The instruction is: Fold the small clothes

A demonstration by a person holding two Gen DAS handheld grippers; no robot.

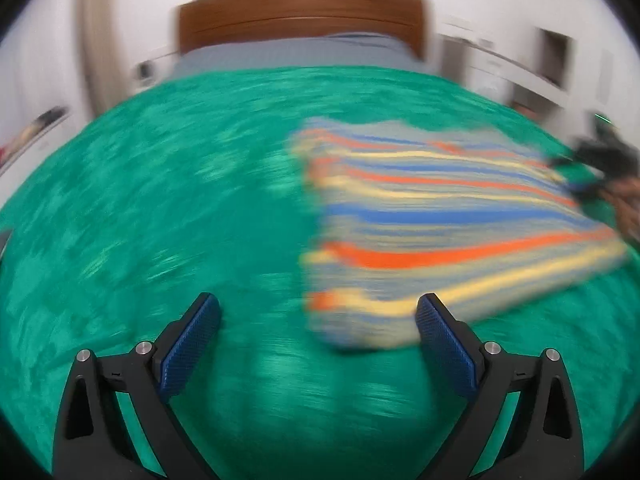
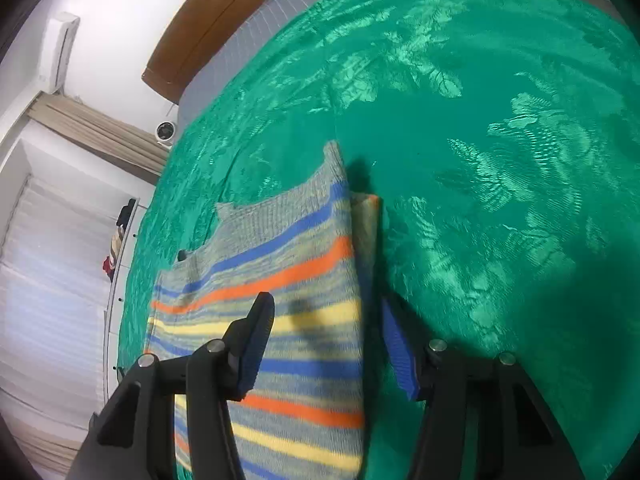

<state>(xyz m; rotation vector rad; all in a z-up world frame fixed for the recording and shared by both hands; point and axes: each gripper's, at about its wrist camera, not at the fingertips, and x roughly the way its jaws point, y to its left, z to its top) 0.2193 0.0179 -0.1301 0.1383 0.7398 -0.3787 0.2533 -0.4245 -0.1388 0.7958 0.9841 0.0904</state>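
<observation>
A small knitted garment (image 1: 440, 224) with grey, blue, orange and yellow stripes lies folded on the green bedspread (image 1: 160, 208). In the blurred left wrist view my left gripper (image 1: 318, 312) is open and empty, just near of the garment's near left corner. In the right wrist view the garment (image 2: 296, 264) lies under my right gripper (image 2: 326, 312), which is open, with its jaws astride the garment's folded right edge, one finger (image 2: 256, 336) over the cloth and the other over the bedspread (image 2: 480, 160). The right gripper shows dark and blurred at the garment's far right in the left wrist view (image 1: 604, 156).
A brown wooden headboard (image 1: 300, 16) and a grey sheet (image 1: 296, 54) lie at the far end of the bed. A wall air conditioner (image 2: 60, 48), curtains (image 2: 52, 280) and a small round fan (image 2: 166, 132) stand beyond the bed's left side.
</observation>
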